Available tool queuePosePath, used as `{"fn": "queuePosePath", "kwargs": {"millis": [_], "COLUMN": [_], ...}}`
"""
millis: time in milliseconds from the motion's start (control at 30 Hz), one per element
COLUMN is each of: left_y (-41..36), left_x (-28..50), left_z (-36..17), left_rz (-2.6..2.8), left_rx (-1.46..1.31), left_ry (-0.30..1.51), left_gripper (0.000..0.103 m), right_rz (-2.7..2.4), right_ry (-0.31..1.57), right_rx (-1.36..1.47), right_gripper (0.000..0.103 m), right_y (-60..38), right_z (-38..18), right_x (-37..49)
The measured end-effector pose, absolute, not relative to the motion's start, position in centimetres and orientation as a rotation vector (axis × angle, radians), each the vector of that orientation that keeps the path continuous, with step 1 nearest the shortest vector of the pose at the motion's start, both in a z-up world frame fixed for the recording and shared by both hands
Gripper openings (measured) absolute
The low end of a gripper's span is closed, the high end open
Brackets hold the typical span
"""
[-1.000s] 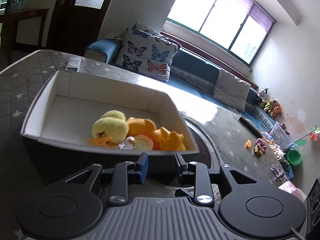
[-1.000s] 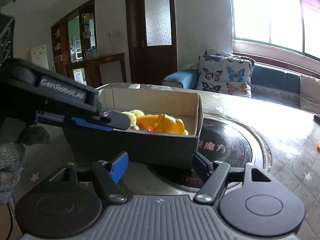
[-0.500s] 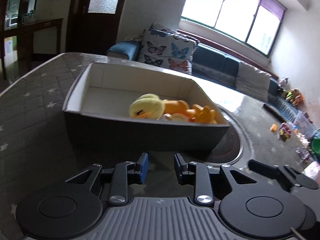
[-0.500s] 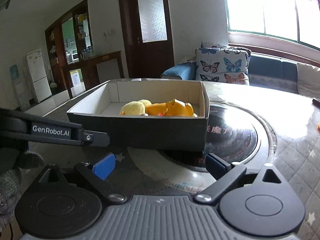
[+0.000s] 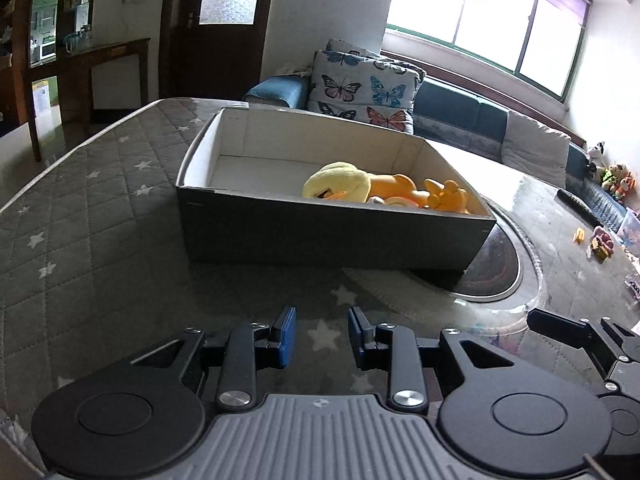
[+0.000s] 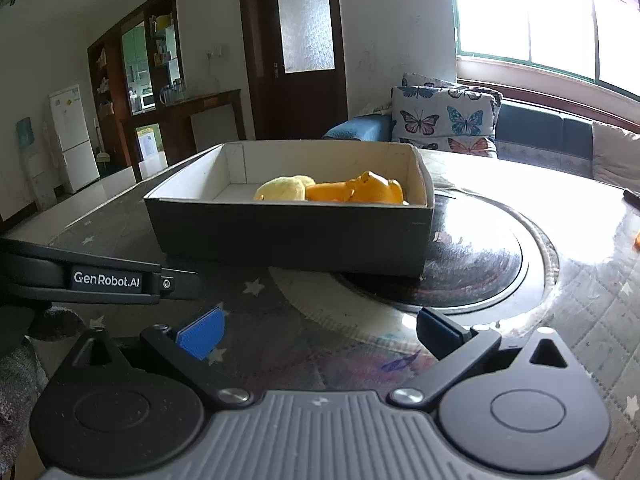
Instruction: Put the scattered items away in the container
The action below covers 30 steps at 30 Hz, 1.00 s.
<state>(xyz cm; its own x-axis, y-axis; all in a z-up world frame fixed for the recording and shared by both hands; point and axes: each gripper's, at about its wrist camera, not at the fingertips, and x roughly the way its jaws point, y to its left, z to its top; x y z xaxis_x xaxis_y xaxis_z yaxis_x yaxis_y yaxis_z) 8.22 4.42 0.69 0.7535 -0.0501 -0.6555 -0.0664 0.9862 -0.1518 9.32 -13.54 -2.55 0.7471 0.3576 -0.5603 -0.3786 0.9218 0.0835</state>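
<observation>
Left wrist view, hidden: From here we cannot make out the toys piled at the far right edge; the right gripper (image 5: 592, 340) is cut off at lower right, only its black tip showing.
Left wrist view, box: The dark-sided, white-lined box (image 5: 332, 236) sits mid-frame on the quilted star-print table (image 5: 92, 240), its right corner overlapping the round black plate (image 5: 496, 272).
Left wrist view, toys: A yellow plush (image 5: 336, 188) and an orange plush (image 5: 424, 196) lie touching in the box's right half.
Left wrist view, fingers: The left gripper (image 5: 322, 338) shows a narrow gap, holding nothing.
Right wrist view, hidden: We see the box's near wall (image 6: 288, 236) covering the lower parts of both plush toys; the left gripper's arm (image 6: 104, 280) is cropped at the left edge.
Right wrist view, fingers: The right gripper (image 6: 320, 330) stands spread wide, empty, low centre.
</observation>
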Motion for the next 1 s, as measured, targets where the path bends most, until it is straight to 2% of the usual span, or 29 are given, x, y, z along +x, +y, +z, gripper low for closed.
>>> {"fn": "queuePosePath", "kwargs": {"millis": [1000], "left_y": [4.8], "left_x": [6.9], "left_z": [0.4], "left_rz": [0.086], "left_rx": [-0.089], "left_ry": [0.702], "left_gripper": [0.031], "right_rz": [0.404], "right_ry": [0.633], "right_rx": [-0.044], "right_gripper": [0.103], "right_y": [-11.7], "right_z": [-3.3], "right_x": [8.8]}}
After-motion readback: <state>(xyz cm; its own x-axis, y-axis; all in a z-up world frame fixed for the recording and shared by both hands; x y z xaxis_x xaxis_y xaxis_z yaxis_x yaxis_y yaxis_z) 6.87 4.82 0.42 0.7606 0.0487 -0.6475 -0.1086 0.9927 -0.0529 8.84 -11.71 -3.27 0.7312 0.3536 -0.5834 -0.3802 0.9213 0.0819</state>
